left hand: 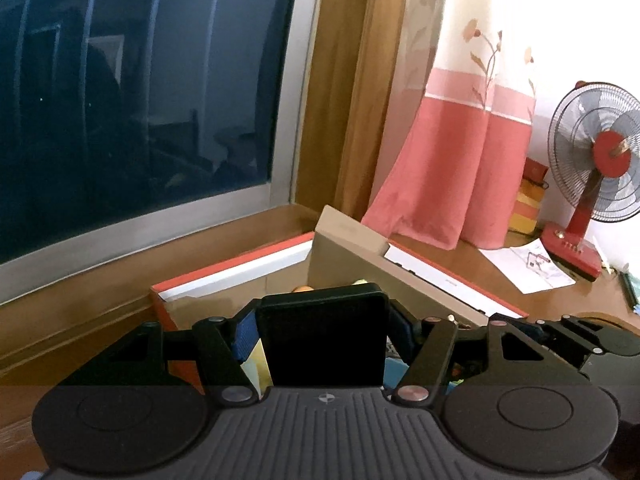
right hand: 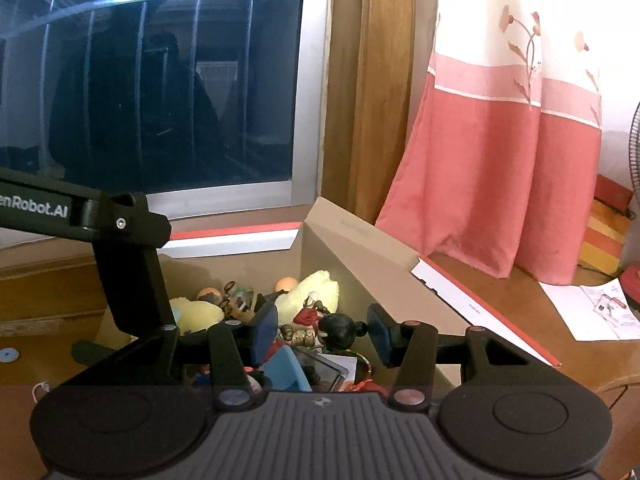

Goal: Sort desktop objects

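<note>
My left gripper is shut on a flat black rectangular slab, which stands upright between the blue pads. It hangs over the near left part of an open cardboard box. In the right wrist view the same slab hangs from the left gripper at the box's left side. My right gripper is open above the box, which holds several toys: yellow plush pieces, a black round-eared figurine, a blue block and small orange balls.
The box sits on a wooden desk under a dark window. Its red-and-white lid flaps stand open. A pink curtain, loose paper sheets and a red desk fan are on the right.
</note>
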`<state>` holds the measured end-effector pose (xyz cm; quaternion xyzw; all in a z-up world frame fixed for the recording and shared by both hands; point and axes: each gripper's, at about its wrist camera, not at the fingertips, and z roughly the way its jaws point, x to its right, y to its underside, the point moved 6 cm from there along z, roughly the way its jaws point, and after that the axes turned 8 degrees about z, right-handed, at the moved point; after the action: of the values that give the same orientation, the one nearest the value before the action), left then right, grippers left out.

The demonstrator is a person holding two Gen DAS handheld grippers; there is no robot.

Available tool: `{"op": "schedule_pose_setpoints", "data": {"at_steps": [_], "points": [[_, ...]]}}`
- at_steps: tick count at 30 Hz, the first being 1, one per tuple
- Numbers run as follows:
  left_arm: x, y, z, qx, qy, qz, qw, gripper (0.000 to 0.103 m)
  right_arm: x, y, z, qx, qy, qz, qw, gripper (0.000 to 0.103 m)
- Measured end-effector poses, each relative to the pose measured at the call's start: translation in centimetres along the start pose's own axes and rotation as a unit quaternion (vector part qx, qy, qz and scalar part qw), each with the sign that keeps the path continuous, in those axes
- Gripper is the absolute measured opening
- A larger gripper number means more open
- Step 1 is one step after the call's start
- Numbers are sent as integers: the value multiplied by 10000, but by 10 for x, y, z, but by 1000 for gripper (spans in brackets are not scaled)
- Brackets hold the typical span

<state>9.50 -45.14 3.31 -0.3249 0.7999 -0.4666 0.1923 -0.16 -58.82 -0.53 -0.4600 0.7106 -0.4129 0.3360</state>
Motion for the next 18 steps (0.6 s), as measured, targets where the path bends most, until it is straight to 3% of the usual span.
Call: {"op": "schedule_pose_setpoints", "data": {"at_steps": [16, 17, 18], "points": [[2, -10, 34, -13, 208, 19, 9998, 64, 17, 0, 6, -142, 102, 46, 9998, 53], [2, -10, 35, -12, 208, 24, 9998, 67, 18, 0, 6, -148, 99, 48, 9998, 53], [3, -11, 36, -11, 208, 28, 9998, 79, 18, -1, 6, -139, 94, 55, 9998, 63]]}}
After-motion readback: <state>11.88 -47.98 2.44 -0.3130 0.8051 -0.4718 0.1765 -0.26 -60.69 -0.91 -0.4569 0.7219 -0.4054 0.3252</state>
